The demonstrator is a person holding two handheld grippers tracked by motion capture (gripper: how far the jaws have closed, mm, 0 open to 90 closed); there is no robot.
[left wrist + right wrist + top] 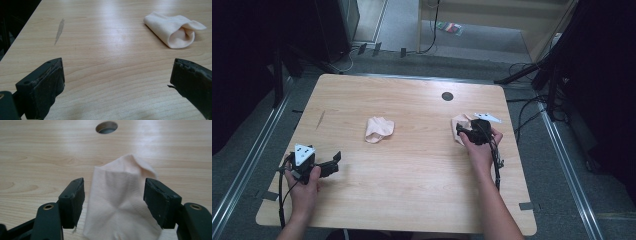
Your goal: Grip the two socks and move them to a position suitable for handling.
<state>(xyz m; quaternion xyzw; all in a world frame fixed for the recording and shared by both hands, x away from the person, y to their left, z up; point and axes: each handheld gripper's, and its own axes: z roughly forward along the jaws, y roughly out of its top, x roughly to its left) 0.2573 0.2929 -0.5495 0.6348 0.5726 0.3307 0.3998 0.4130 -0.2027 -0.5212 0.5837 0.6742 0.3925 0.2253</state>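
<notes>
The table (412, 165) is pale wood with fine brown grain, a grey streak (59, 31) near its far left and a dark round hole (106, 127) at the far right. Both cloths are pale peach: the middle cloth (378, 129) and the right cloth (120, 200), which has a faint woven texture. The left gripper (329, 165) and right gripper (113, 202) are black, each with a pale grey plate (304, 152). The floor (557, 165) is grey.

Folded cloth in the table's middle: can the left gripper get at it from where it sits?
Probably yes: the left gripper stands open, facing the folded cloth, with only bare table between them.
</notes>
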